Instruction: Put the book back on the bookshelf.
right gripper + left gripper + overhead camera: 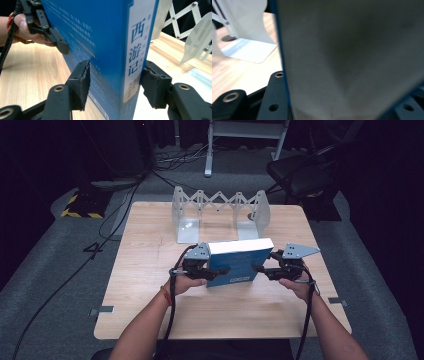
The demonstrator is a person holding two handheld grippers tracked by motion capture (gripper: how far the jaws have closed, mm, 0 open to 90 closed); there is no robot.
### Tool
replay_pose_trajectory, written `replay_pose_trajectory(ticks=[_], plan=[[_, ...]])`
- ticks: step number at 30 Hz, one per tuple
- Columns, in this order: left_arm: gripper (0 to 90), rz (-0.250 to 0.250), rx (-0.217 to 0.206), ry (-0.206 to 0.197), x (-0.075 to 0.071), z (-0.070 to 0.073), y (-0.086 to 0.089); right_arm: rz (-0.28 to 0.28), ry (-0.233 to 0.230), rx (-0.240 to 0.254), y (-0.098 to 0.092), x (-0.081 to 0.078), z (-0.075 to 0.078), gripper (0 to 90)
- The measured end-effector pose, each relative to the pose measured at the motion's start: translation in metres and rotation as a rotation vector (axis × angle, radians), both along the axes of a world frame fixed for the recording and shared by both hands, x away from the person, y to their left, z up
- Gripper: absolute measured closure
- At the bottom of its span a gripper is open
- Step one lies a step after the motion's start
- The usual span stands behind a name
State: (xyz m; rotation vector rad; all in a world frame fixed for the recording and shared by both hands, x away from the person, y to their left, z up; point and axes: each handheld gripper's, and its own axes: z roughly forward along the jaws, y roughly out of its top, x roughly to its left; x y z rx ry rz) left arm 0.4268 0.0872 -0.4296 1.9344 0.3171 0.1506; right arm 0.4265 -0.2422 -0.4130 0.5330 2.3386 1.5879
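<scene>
A blue book [235,260] with a white top edge stands upright, held just above the wooden table [150,290]. My left gripper [219,269] is shut on its left end and my right gripper [258,268] on its right end. In the left gripper view the book's pale page edge [352,55] sits between the jaws of the left gripper [342,102]. In the right gripper view the book's spine [135,50], printed with Chinese characters, is clamped by the right gripper [118,85]; one padded fingertip [82,85] presses the front cover. Farther off, the left gripper [56,41] holds the same cover.
A white metal expanding book rack [220,210] stands open at the table's back edge, just beyond the book; its plate [249,30] and scissor links [195,32] show close by. A chair [300,175] and cables [115,215] lie past the table.
</scene>
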Motion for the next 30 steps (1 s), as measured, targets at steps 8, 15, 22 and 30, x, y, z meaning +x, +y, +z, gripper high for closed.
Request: replay_pose_trajectory(ticks=[8,15,22,30], plan=[[56.4,0.009,0.015,-0.025,-0.012,-0.001,0.01,0.045,0.005,-0.007,0.002,0.011,-0.004,39.3],[56.9,0.046,0.059,-0.067,-0.022,0.0,0.014,0.107,0.035,-0.055,0.019,0.022,-0.013,32.0],[46.5,0.117,0.06,-0.077,-0.012,-0.001,0.023,0.144,0.032,-0.053,0.009,0.012,-0.012,50.1],[39.5,0.151,0.066,-0.038,0.002,0.002,0.032,0.105,-0.011,-0.069,0.013,-0.017,-0.011,60.7]])
